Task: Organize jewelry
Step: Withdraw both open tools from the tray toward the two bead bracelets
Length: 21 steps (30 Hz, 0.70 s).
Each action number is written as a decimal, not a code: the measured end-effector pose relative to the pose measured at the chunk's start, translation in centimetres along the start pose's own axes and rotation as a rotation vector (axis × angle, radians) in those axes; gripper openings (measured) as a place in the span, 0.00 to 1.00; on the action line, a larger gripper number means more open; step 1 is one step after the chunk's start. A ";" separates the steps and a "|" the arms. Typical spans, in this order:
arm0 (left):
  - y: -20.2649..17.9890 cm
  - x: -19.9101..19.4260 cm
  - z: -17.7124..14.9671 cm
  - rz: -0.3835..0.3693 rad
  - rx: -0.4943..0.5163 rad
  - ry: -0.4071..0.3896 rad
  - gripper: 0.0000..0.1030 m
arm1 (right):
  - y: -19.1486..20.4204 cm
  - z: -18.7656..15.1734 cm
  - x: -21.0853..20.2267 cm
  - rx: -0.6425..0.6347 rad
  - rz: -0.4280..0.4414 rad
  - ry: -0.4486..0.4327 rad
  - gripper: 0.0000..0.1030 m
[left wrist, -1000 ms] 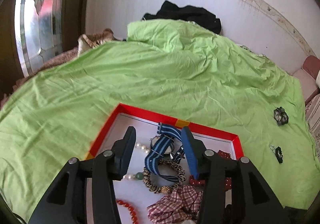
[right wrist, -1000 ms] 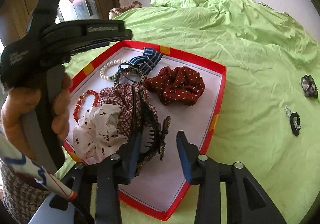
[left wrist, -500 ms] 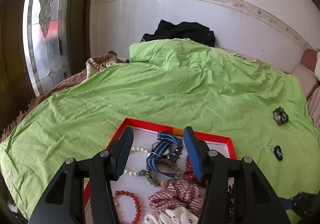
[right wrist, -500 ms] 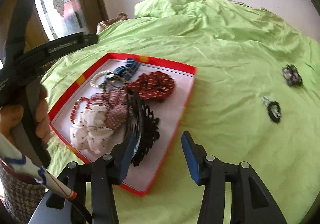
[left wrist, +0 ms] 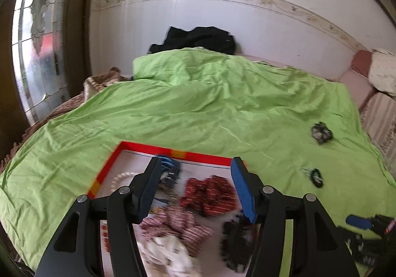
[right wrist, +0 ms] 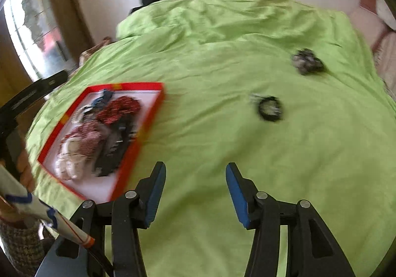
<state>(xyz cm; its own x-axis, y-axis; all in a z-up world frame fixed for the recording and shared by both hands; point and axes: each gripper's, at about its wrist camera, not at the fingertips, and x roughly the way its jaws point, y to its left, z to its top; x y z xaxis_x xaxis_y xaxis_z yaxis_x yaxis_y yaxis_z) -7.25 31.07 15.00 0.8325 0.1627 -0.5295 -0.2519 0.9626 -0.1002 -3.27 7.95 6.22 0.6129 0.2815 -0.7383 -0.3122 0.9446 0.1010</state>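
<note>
1. Most of the pieces already lie in the red tray (right wrist: 148, 113) on the green bed cover (right wrist: 222, 148) — a red dotted scrunchie (left wrist: 208, 193), a checked one (left wrist: 173, 227), a pearl string (left wrist: 121, 178) and a black comb clip (right wrist: 116, 148).
2. Two pieces are still loose on the cover, well apart from the tray: a black ring-shaped hair tie (right wrist: 269, 108) and, farther off, a dark bow (right wrist: 307, 61).
3. The right gripper (right wrist: 195, 190) is over bare cover beside the tray; its jaws have just been opening and stand apart, nothing between them.
4. The left gripper (left wrist: 195, 188) is over the tray; its jaws have likewise been opening and are empty.
5. The step in hand looks like fetching a loose piece — next, likely reach to the hair tie and close on its thin rim.
</note>
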 end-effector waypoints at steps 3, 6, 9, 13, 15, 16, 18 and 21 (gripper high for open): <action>-2.3 -0.5 -0.6 -0.043 0.037 0.004 0.57 | -3.3 -0.1 -0.3 0.050 -0.044 0.004 0.53; -4.7 -0.6 -1.3 -0.087 0.071 0.022 0.57 | -6.5 0.2 -0.2 0.099 -0.085 0.004 0.53; -6.3 -0.4 -1.8 -0.125 0.079 0.047 0.57 | -8.9 1.3 0.6 0.139 -0.106 0.002 0.53; -7.9 0.5 -2.6 -0.159 0.090 0.079 0.57 | -10.7 3.4 3.2 0.176 -0.079 0.016 0.48; -8.5 0.9 -2.9 -0.159 0.103 0.086 0.57 | -11.3 4.6 5.1 0.203 -0.054 0.033 0.48; -8.8 1.2 -3.1 -0.160 0.110 0.091 0.57 | -11.5 5.0 5.8 0.213 -0.044 0.041 0.48; -9.3 1.7 -3.4 -0.165 0.127 0.101 0.57 | -12.0 5.7 7.6 0.235 -0.034 0.059 0.48; -9.9 2.4 -3.8 -0.166 0.152 0.110 0.57 | -12.4 6.6 10.1 0.257 -0.023 0.084 0.48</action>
<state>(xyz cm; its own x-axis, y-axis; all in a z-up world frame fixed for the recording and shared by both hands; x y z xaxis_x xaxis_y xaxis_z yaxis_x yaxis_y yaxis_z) -4.65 21.15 11.55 0.7956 -0.0166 -0.6056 -0.0326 0.9970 -0.0701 11.54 0.22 1.94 0.5516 0.2547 -0.7943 -0.0974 0.9654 0.2419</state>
